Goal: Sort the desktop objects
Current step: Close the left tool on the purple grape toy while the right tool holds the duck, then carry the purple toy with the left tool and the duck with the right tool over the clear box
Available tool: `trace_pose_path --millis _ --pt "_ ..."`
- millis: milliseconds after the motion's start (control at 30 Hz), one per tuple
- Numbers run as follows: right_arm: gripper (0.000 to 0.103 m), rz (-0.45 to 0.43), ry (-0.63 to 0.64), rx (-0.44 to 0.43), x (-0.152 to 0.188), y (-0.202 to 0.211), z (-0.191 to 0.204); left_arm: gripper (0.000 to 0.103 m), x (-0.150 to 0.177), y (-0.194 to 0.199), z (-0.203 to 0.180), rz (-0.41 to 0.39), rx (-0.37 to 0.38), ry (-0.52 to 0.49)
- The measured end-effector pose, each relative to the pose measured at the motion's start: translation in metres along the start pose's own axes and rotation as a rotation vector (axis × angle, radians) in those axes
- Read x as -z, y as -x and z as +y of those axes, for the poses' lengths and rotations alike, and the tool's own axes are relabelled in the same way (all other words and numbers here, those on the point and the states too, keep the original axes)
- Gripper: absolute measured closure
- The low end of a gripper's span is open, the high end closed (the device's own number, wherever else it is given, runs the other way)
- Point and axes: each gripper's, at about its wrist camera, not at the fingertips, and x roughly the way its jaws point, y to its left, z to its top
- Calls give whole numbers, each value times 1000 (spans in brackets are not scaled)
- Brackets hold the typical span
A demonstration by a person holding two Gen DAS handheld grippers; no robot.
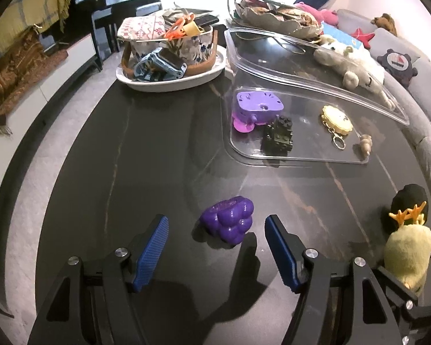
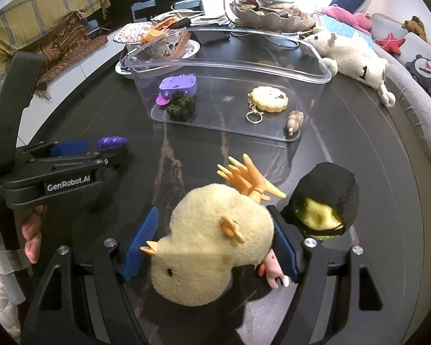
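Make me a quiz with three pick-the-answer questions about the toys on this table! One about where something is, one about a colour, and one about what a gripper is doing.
1. Where is the lion keychain?
A. in the clear bin
B. on the white plate
C. on the sofa

2. What colour is the grape toy?
A. green
B. purple
C. red

3. What is the right gripper doing?
A. hanging empty
B. gripping the yellow chick plush
C. gripping the bin

Answers:
1 A, it lies on the bin's floor.
2 B, it is shiny purple.
3 B, both blue pads press the plush's sides.
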Motion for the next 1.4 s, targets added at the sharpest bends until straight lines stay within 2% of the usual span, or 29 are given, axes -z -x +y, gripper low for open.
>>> trace_pose_path --millis 100,700,1400 --pt "30 1 -1 -1 0 0 0 68 0 -8 0 38 15 0" --pt "30 4 -13 5 0 -1 -3 68 3 2 -10 -9 -12 -52" --pt "30 -40 -14 36 -5 15 -1 68 10 43 -18 -73 -10 -91"
